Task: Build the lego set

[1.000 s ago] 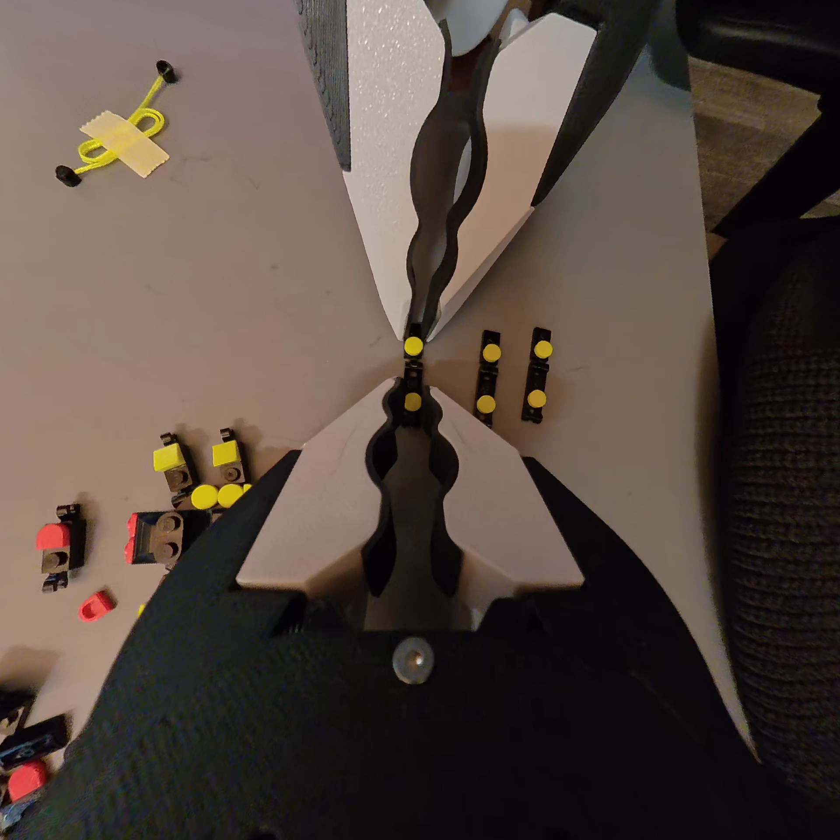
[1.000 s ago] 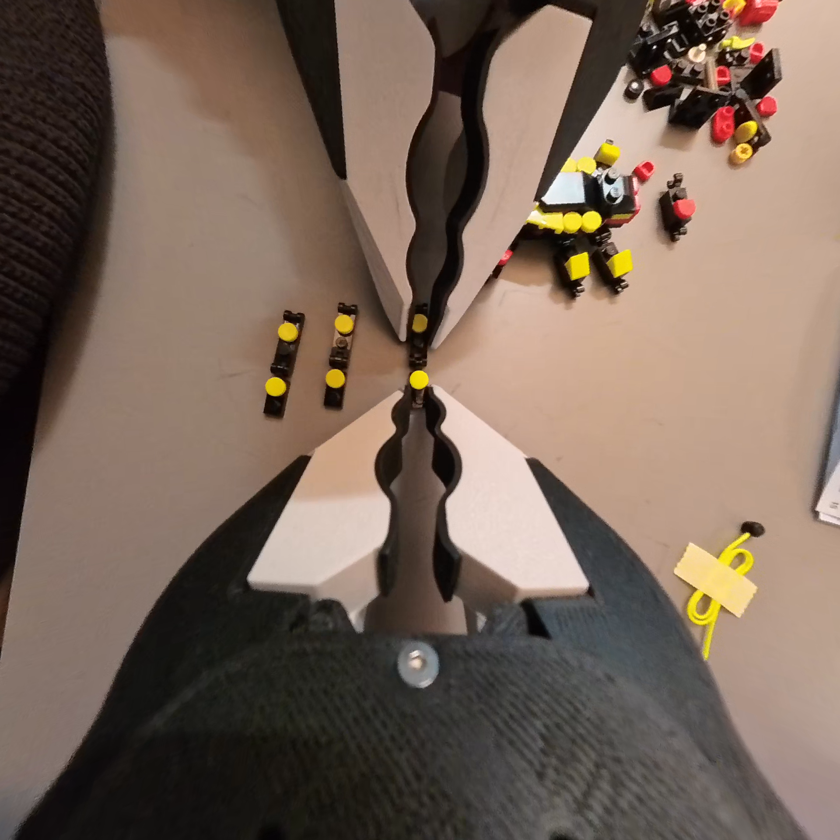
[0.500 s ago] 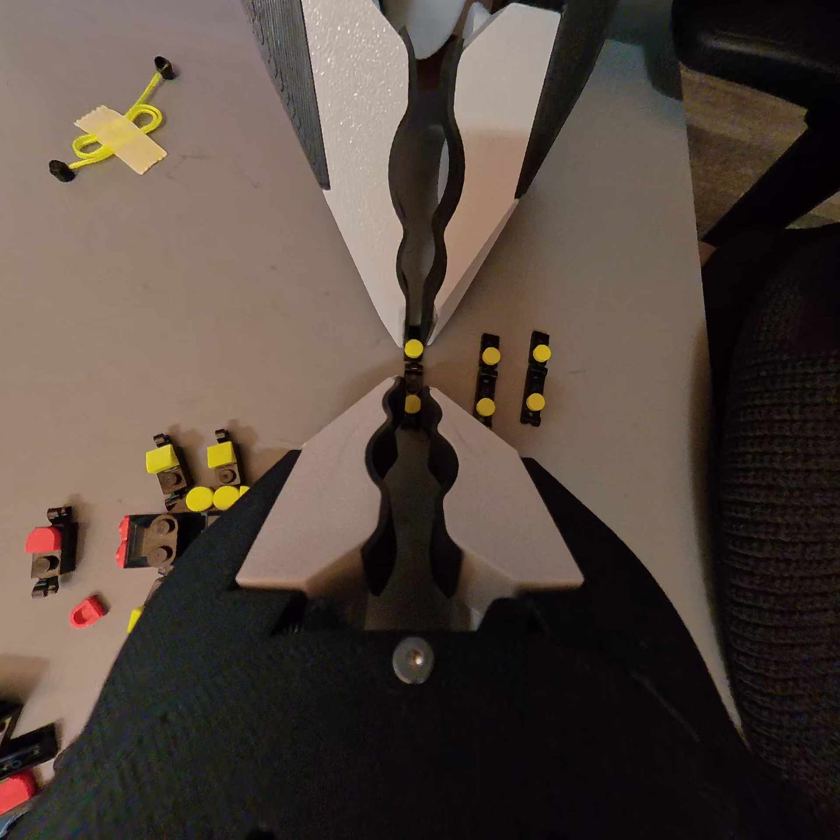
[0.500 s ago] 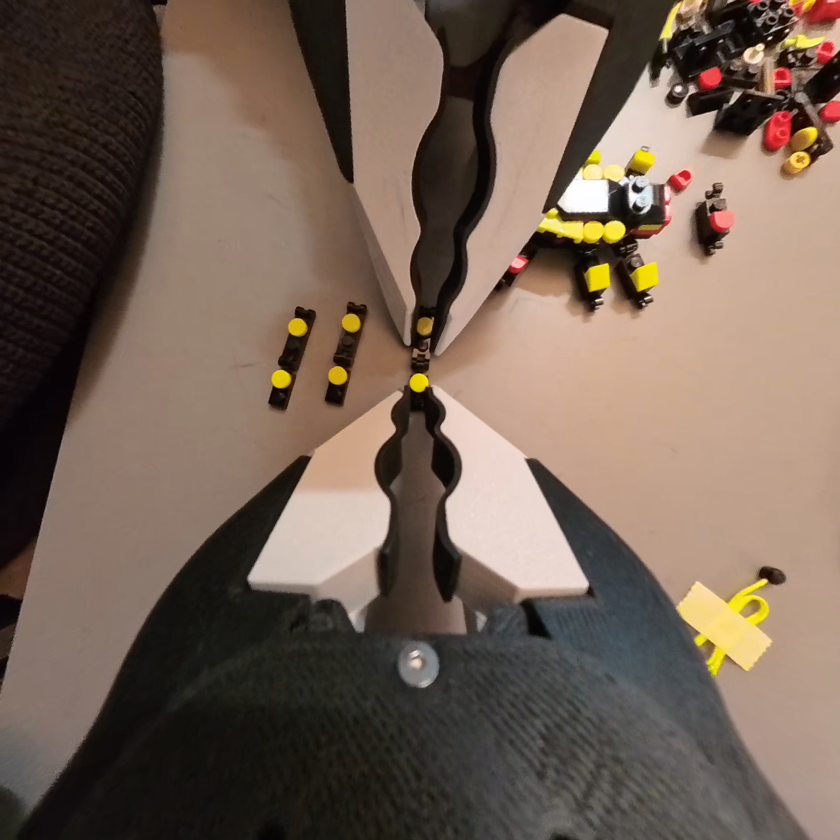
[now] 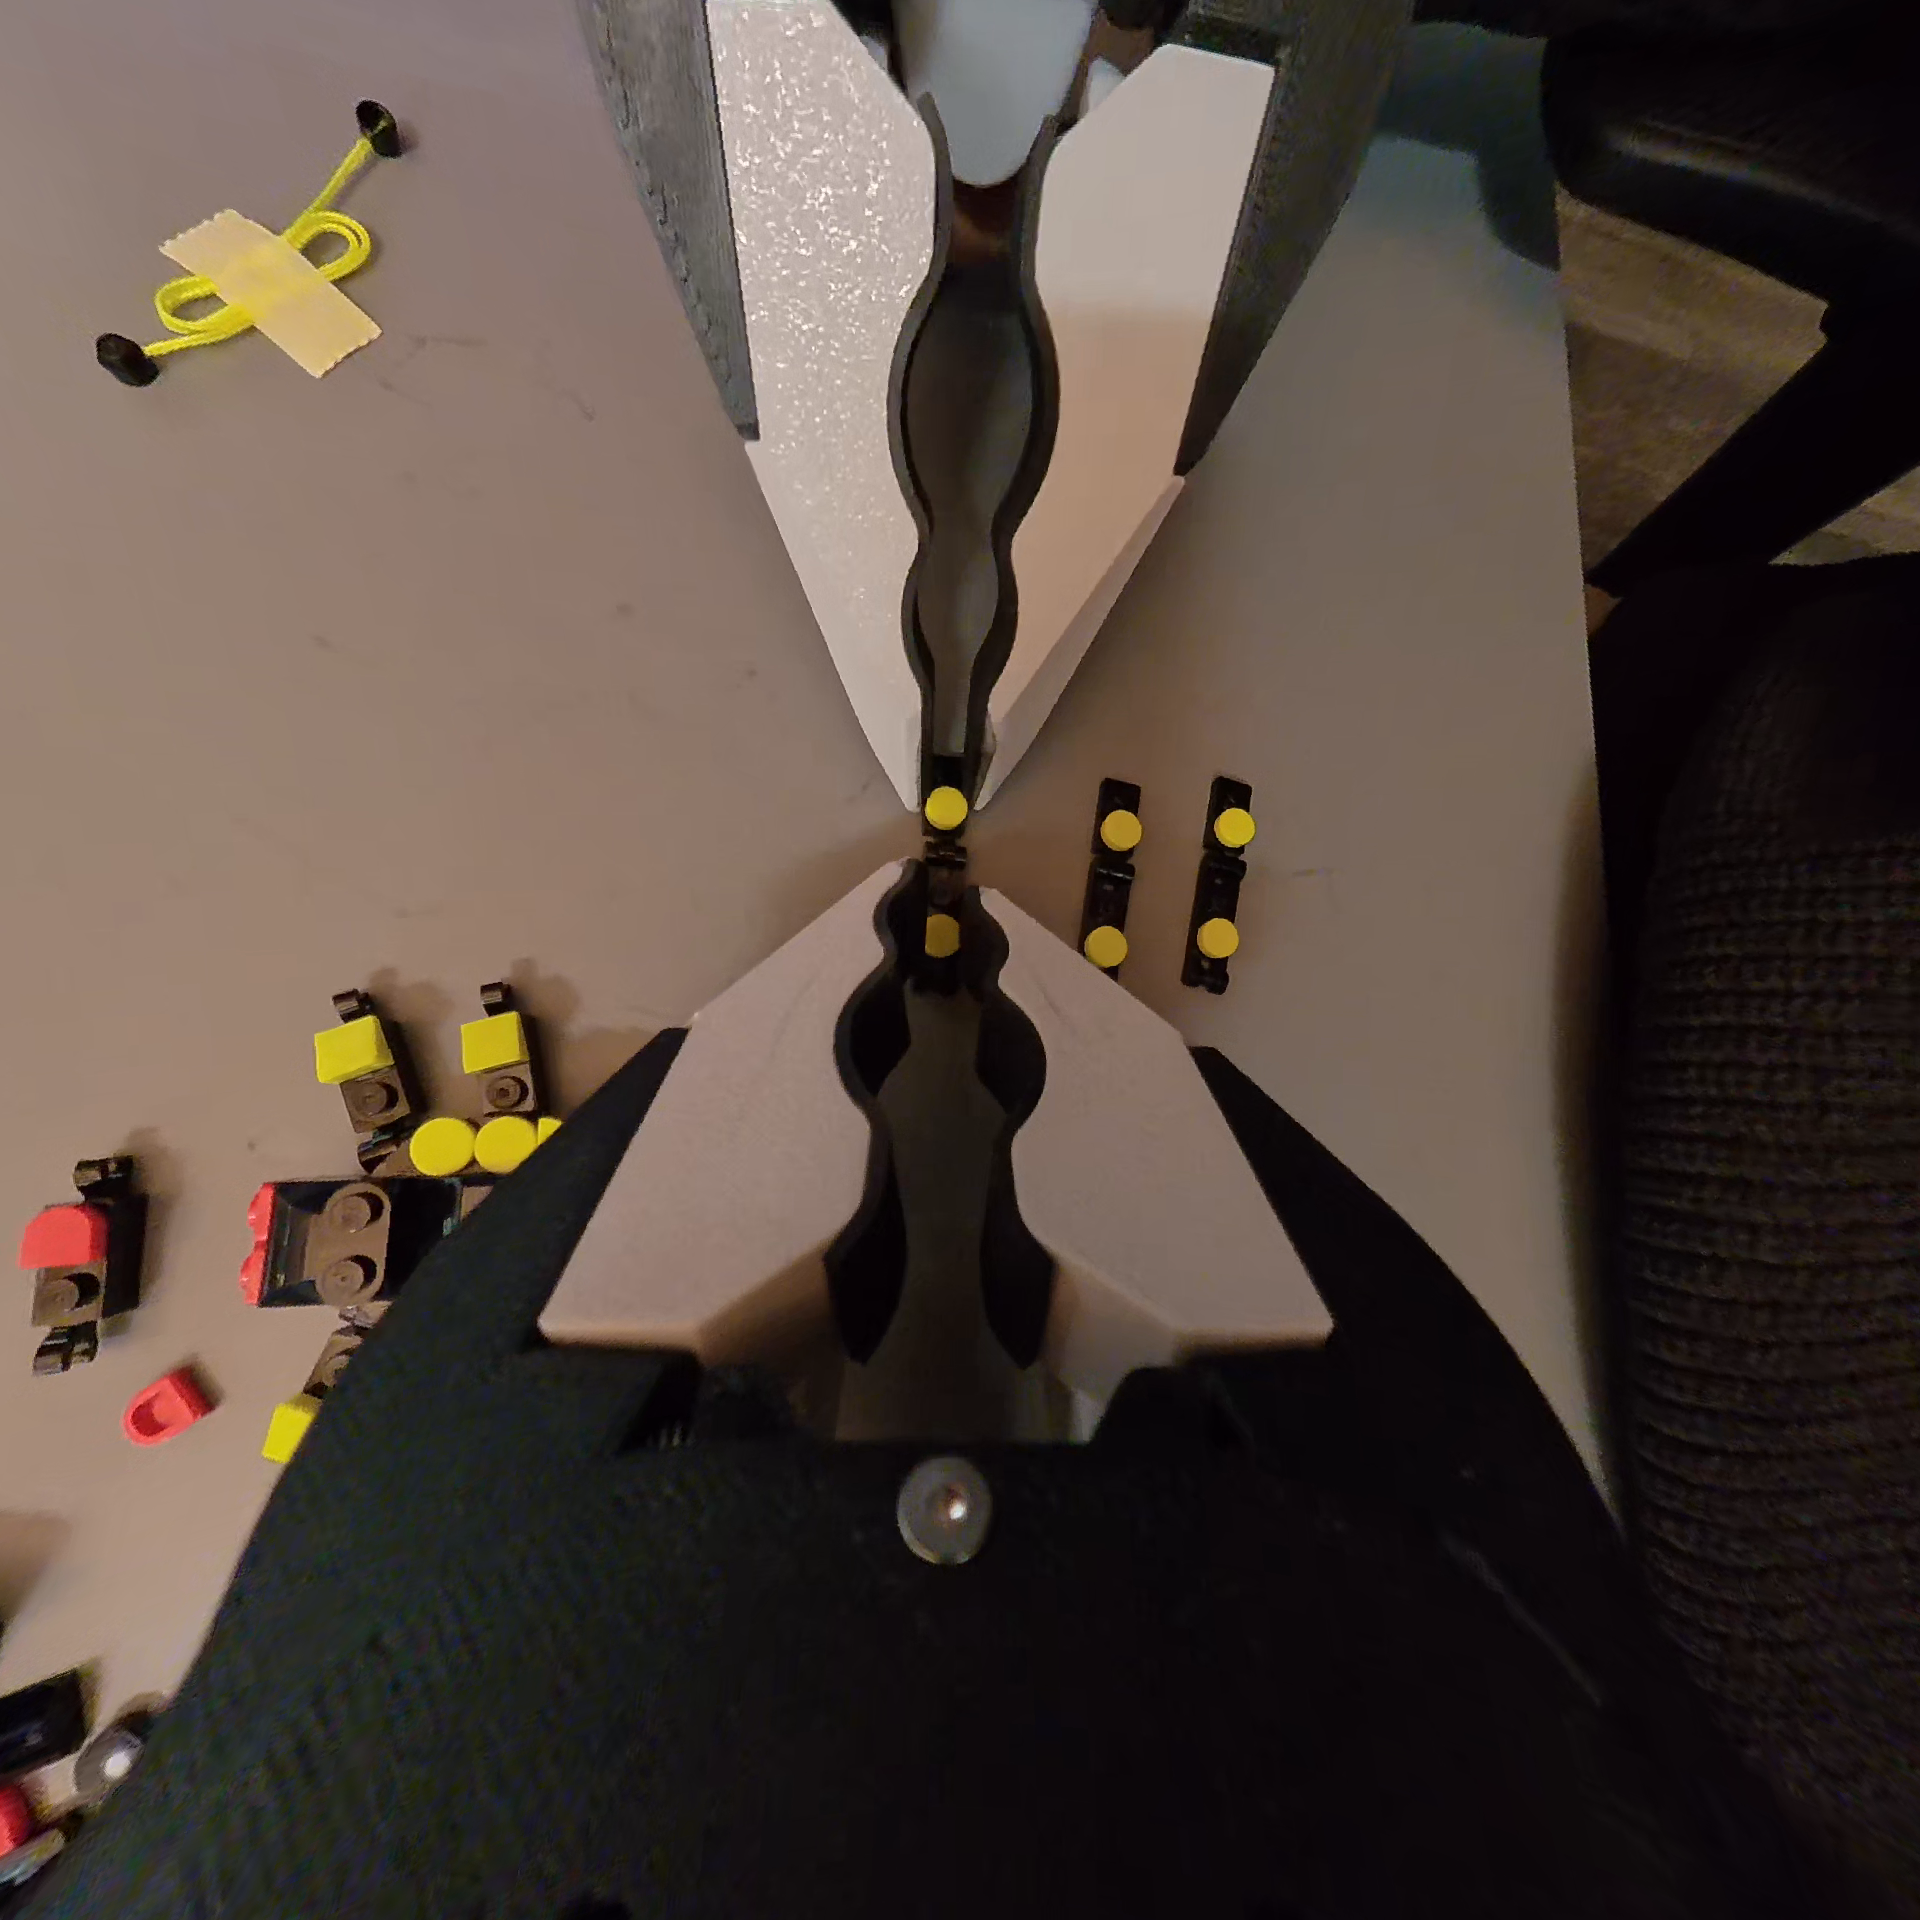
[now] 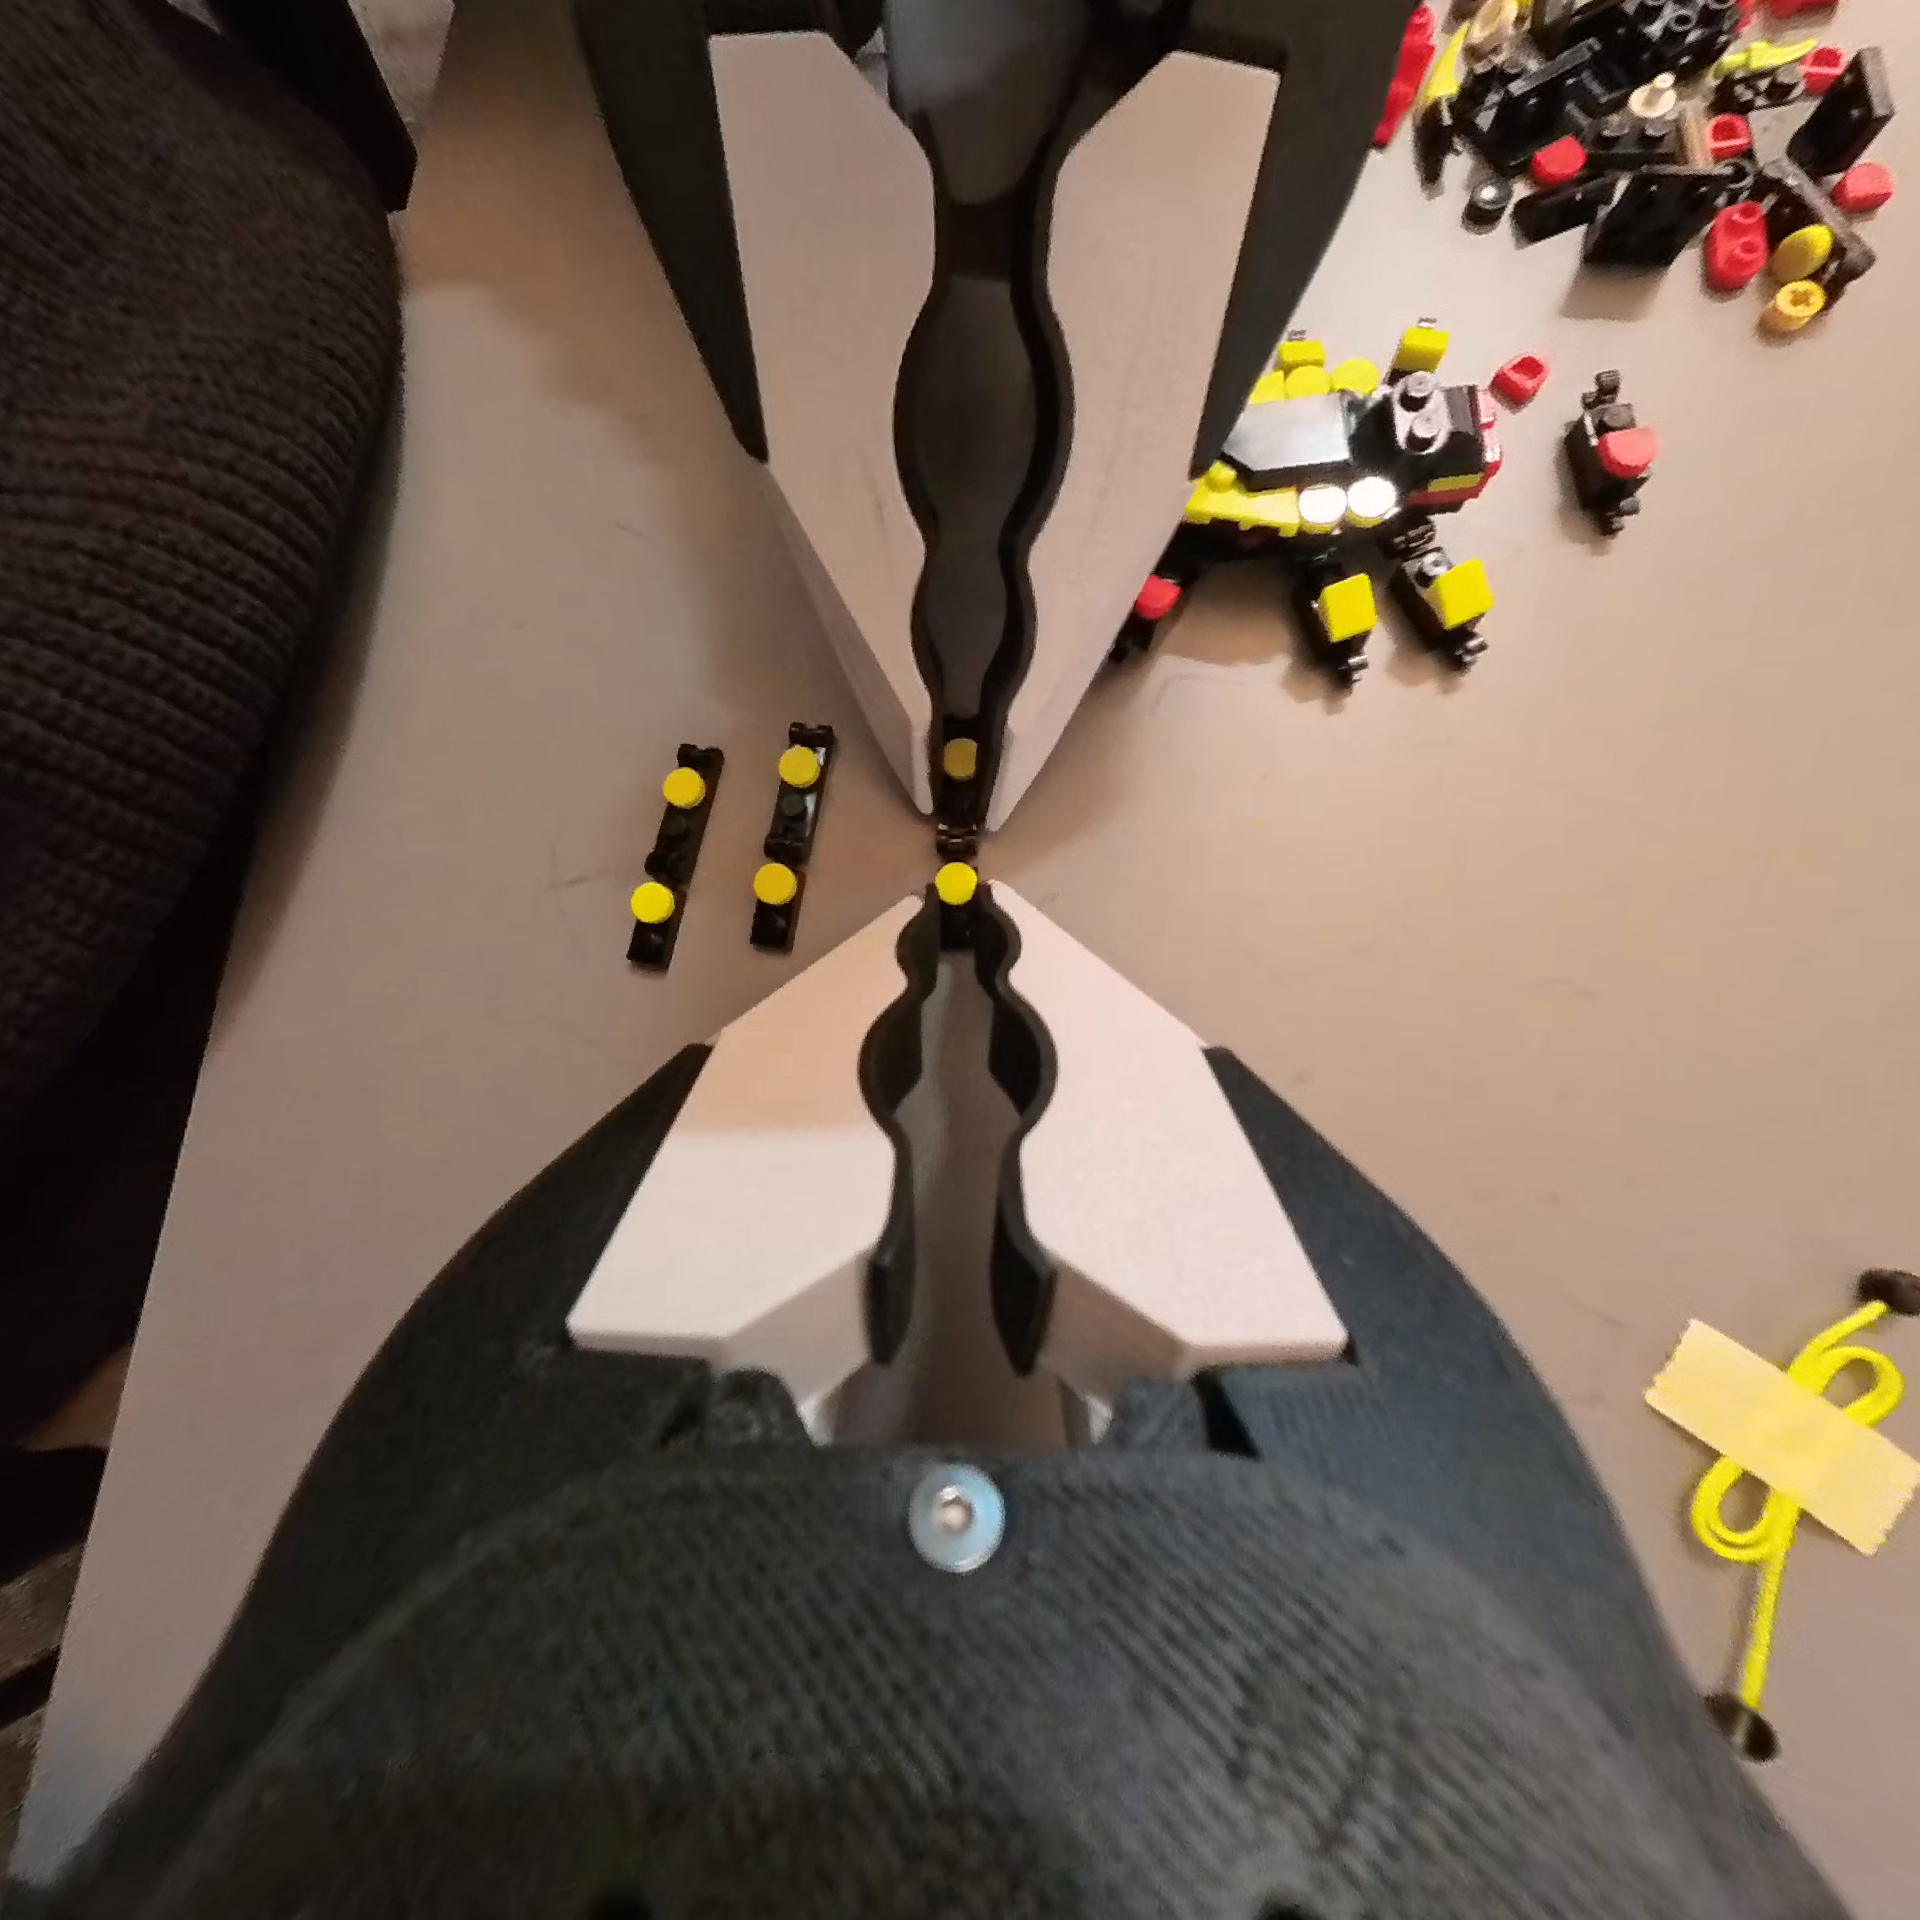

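A narrow black hinged strip (image 5: 943, 858) with two yellow round tiles is held between both grippers just above the table. My left gripper (image 5: 940, 906) is shut on its near end. My right gripper (image 5: 948, 777) comes in from the opposite side and is shut on its far end. In the right wrist view the strip (image 6: 956, 837) spans my right gripper (image 6: 956, 916) and the left gripper (image 6: 958, 798). Two matching strips (image 5: 1112, 888) (image 5: 1218, 883) lie side by side next to it. They also show in the right wrist view (image 6: 673, 854) (image 6: 790, 831).
A part-built black, yellow and red model (image 6: 1340, 457) sits to one side and also shows in the left wrist view (image 5: 343, 1236). A pile of loose bricks (image 6: 1662, 156) lies beyond it. A taped yellow cord (image 5: 260, 281) lies on the table. A dark fabric chair (image 5: 1766, 1143) borders the table edge. My two grippers' fingertips are within a few centimetres of each other.
My right gripper has swung from a slight tilt into line with the left gripper. Both stay shut on the strip. The strips on the table have not moved.
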Available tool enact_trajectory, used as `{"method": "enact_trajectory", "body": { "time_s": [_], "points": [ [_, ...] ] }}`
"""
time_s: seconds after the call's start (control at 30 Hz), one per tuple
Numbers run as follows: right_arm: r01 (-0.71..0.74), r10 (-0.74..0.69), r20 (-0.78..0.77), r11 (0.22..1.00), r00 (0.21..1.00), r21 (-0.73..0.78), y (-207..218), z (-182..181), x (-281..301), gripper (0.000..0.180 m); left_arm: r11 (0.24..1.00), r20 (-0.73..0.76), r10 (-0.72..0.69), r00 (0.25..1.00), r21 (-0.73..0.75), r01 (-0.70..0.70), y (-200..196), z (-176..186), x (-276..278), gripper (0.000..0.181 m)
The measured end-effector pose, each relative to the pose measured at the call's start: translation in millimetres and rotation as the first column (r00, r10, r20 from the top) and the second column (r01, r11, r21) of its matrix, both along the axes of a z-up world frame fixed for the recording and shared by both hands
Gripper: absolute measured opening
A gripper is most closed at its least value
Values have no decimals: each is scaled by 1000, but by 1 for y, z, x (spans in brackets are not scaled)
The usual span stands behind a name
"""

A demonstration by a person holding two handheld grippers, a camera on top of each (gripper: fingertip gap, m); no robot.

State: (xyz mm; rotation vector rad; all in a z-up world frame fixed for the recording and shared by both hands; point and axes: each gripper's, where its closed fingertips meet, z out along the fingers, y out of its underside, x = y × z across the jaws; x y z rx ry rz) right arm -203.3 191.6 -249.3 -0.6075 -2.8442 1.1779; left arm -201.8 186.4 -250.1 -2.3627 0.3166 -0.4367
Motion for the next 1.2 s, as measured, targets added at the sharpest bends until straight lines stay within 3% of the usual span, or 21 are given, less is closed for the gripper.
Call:
{"method": "enact_trajectory", "body": {
  "time_s": [0.53,0.7,0.97,1.2],
  "points": [
    [44,-42,-68,999,997,18,0,0,4,4,1000,-85,-4,996,7,4,0,0,4,4],
    [89,-87,-76,996,993,26,1,1,13,4,997,-27,-6,1000,71,8,-5,21,12,15],
    [159,-155,-94,987,983,33,3,3,16,5,998,-9,59,998,39,-58,-34,16,8,12],
    [157,-151,-98,986,984,58,-2,2,15,5,991,-28,116,993,73,-113,-25,15,4,12]
  ]
}}
